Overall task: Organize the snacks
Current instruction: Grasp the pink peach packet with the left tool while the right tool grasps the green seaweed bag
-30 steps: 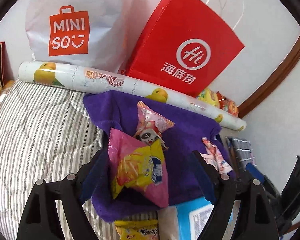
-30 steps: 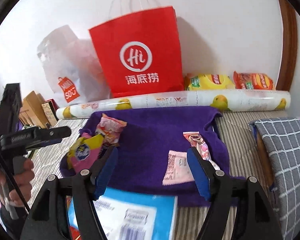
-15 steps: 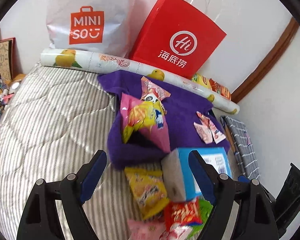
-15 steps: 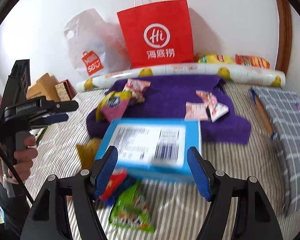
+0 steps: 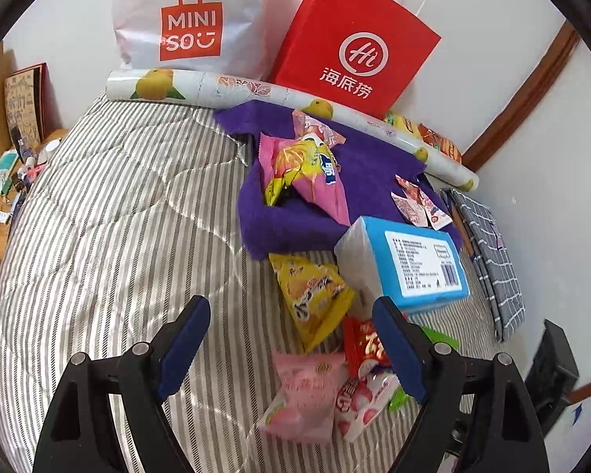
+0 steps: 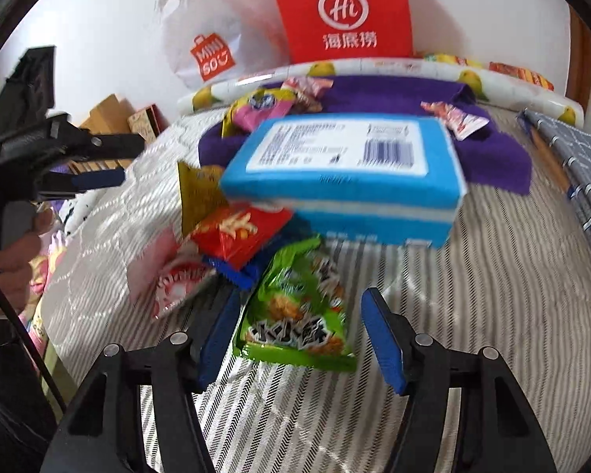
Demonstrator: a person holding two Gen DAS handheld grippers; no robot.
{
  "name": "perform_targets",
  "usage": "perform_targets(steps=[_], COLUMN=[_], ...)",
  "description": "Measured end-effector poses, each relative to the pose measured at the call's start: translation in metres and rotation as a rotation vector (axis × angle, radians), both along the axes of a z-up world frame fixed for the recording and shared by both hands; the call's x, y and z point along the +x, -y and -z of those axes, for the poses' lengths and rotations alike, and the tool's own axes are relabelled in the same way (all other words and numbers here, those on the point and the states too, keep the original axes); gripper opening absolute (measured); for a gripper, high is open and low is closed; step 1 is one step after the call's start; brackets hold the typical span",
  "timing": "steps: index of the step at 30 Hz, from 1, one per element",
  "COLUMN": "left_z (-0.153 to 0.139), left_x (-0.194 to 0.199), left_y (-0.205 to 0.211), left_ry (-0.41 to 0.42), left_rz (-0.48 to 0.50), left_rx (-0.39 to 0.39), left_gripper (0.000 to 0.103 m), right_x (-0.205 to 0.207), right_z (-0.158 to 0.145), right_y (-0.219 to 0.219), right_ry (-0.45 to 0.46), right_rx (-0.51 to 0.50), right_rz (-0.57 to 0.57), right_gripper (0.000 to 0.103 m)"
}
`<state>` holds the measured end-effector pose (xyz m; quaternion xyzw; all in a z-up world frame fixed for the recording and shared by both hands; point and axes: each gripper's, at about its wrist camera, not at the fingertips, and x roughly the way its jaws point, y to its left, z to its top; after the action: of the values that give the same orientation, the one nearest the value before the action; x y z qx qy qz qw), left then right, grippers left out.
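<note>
A purple cloth [image 5: 370, 169] on the striped bed holds a pink-and-yellow snack bag [image 5: 307, 173] and small pink sachets [image 5: 417, 201]. A blue tissue box [image 5: 413, 264] lies at the cloth's near edge. Near it lie a yellow snack bag [image 5: 311, 295], a red packet [image 5: 364, 347] and pink packets [image 5: 307, 394]. My left gripper [image 5: 291, 351] is open and empty above these. My right gripper [image 6: 299, 339] is open and empty, its fingers either side of a green snack bag [image 6: 299, 307]. The blue box [image 6: 346, 169] sits just beyond it. The left gripper [image 6: 98, 161] shows at the left there.
A red paper bag [image 5: 354, 43], a white Miniso bag [image 5: 193, 19] and a printed roll [image 5: 256, 94] stand along the wall. More snack bags [image 5: 433, 138] lie behind the roll. A checked grey cloth [image 5: 488, 248] lies at the right. A cluttered side table [image 5: 0, 181] is at left.
Both grippers have pulled back from the purple cloth toward the near side of the bed. The blue box and the pile of loose snack packets have come into view.
</note>
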<state>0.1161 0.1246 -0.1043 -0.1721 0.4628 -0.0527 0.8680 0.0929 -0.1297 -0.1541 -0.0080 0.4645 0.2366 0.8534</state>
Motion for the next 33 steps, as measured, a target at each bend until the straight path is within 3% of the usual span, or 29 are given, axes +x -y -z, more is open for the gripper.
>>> perform_targets(steps=[5,17,18,20,23,29,31,33], left_z=[0.007,0.029,0.031,0.035,0.041,0.053,0.055,0.053], left_x=[-0.009,-0.019,-0.020,-0.022,-0.025,-0.026,-0.025,-0.025], left_y=[0.003,0.033,0.035,0.036,0.039,0.047,0.046,0.044], left_ry=[-0.028,-0.070,-0.074,-0.078,-0.077,-0.092,-0.083,-0.082], left_rz=[0.033,0.158,0.161,0.169,0.190,0.238,0.240,0.232], left_rx=[0.007,0.124,0.129,0.133,0.123,0.121,0.090,0.077], left_gripper=[0.083,0.084,0.084,0.083,0.081,0.055,0.042,0.041], right_x=[0.005,0.015,0.015,0.015,0.014,0.007,0.007,0.007], right_z=[0.011,0.014,0.014,0.012,0.010,0.001,0.000,0.002], right_y=[-0.007,-0.016,-0.016,-0.014,-0.003,0.033,0.043,0.053], right_ry=[0.000,0.015,0.016,0.020,0.003,0.026,0.027,0.017], right_rx=[-0.004,-0.015,-0.020,-0.018,0.011,0.019,0.012,-0.003], right_rz=[0.027,0.009,0.005,0.003,0.013,0.087,0.106,0.122], right_gripper=[0.065,0.065,0.064,0.048,0.047,0.046,0.046,0.046])
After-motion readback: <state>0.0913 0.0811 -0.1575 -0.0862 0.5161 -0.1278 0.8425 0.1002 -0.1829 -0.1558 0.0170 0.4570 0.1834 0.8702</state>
